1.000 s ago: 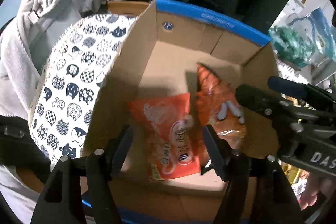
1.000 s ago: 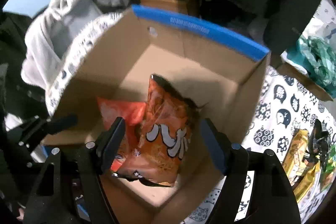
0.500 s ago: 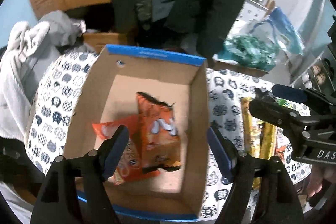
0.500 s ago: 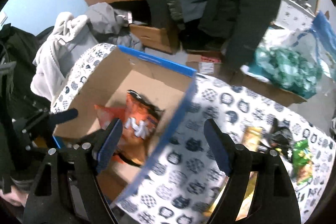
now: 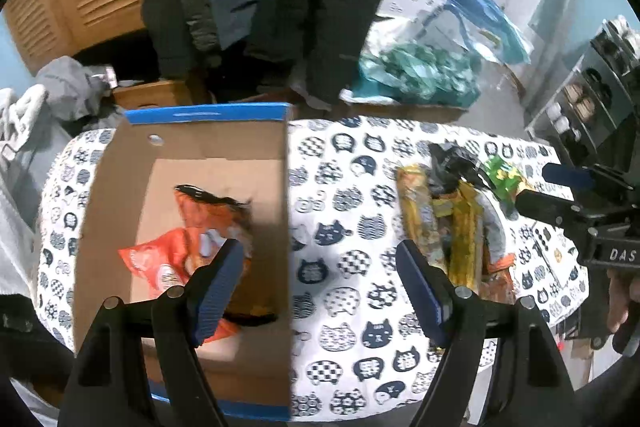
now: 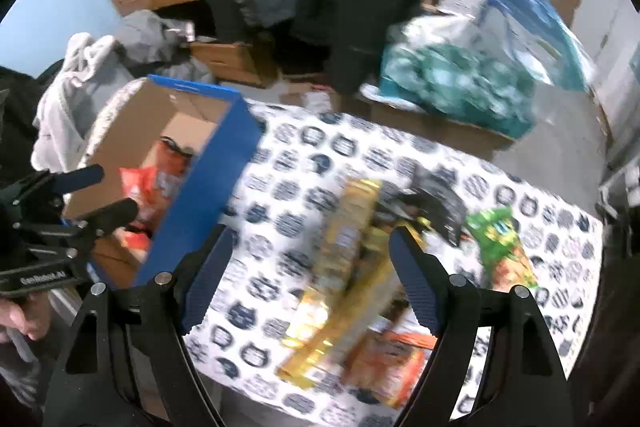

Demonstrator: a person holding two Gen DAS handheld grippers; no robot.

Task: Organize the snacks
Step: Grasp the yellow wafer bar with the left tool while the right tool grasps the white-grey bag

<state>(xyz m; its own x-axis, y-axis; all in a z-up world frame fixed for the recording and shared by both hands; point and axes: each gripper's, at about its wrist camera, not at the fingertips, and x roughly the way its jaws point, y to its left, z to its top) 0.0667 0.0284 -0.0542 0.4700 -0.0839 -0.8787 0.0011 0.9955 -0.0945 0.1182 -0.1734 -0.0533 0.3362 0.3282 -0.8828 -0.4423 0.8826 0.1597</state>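
Your left gripper (image 5: 320,279): fingers spread, empty, over the cat-print tablecloth (image 5: 340,195). Your right gripper (image 6: 308,271): fingers spread, empty, above yellow snack packets (image 6: 348,259). Blue-edged cardboard box (image 5: 188,147): holds two orange snack bags (image 5: 192,239), left of the packets.

Snack pile (image 6: 352,267) motion-blurred in right wrist view, labels unreadable. Box (image 5: 192,163) wall hides part of 2 orange bags (image 5: 192,247).
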